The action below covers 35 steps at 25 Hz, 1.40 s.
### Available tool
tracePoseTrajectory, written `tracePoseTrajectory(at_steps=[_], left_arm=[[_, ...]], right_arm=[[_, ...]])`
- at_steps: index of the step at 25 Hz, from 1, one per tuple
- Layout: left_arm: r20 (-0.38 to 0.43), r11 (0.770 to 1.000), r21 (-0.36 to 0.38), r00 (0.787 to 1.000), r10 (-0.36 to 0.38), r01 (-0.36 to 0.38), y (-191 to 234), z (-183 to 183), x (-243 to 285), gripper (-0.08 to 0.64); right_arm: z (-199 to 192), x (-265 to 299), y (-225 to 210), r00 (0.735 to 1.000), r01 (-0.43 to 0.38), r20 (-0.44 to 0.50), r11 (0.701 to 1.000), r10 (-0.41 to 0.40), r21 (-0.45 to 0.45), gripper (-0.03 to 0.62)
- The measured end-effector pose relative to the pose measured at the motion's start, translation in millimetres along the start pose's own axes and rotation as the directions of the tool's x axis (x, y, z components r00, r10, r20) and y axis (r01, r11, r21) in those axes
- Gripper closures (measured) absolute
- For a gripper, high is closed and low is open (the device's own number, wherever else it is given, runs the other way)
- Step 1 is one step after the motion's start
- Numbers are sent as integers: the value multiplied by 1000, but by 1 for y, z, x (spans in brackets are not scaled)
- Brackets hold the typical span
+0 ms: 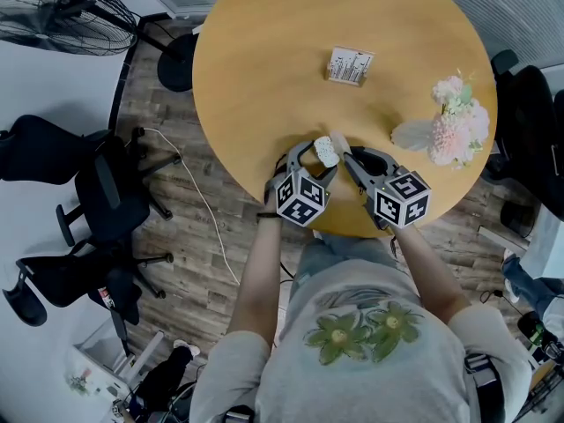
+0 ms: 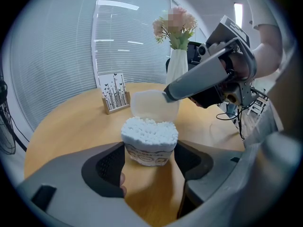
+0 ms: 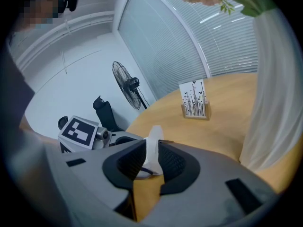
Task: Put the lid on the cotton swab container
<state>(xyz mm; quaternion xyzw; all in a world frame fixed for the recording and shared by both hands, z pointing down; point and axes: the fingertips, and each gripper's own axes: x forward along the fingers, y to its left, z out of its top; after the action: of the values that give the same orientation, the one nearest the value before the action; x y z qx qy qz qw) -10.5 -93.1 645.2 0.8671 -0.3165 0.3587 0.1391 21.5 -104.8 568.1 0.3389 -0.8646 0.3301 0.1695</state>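
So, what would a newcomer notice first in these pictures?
The open cotton swab container, packed with white swabs, stands on the round wooden table, gripped by the left gripper near the person's edge. Close behind it, the right gripper holds the translucent lid, not yet on. A white vase of pink flowers stands at the table's right side.

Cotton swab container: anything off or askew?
Nothing spilled or damaged. The lid stands tilted up on edge in the right tool, just beyond the cotton swab container, not seated on it. The left tool grips the container upright.
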Motion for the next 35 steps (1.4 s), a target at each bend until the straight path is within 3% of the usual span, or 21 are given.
tracePoseTrajectory(at_steps=[8,24,35], left_arm=[[1,1000,-2,1000,-6,6,0,0,0,232],[-2,1000,-10,1000,-9,9,-1,-1,-1,232],[-6,1000,-9,1000,-9,9,0,-1,0,233]], right_arm=[[-1,1,3,1000,-8,-11,1000,8,-5,505],[-3,6,15,998,-4,-60,992,-4,-129,476],[-4,6,17,998,-6,-69,990,-3,-139,476]])
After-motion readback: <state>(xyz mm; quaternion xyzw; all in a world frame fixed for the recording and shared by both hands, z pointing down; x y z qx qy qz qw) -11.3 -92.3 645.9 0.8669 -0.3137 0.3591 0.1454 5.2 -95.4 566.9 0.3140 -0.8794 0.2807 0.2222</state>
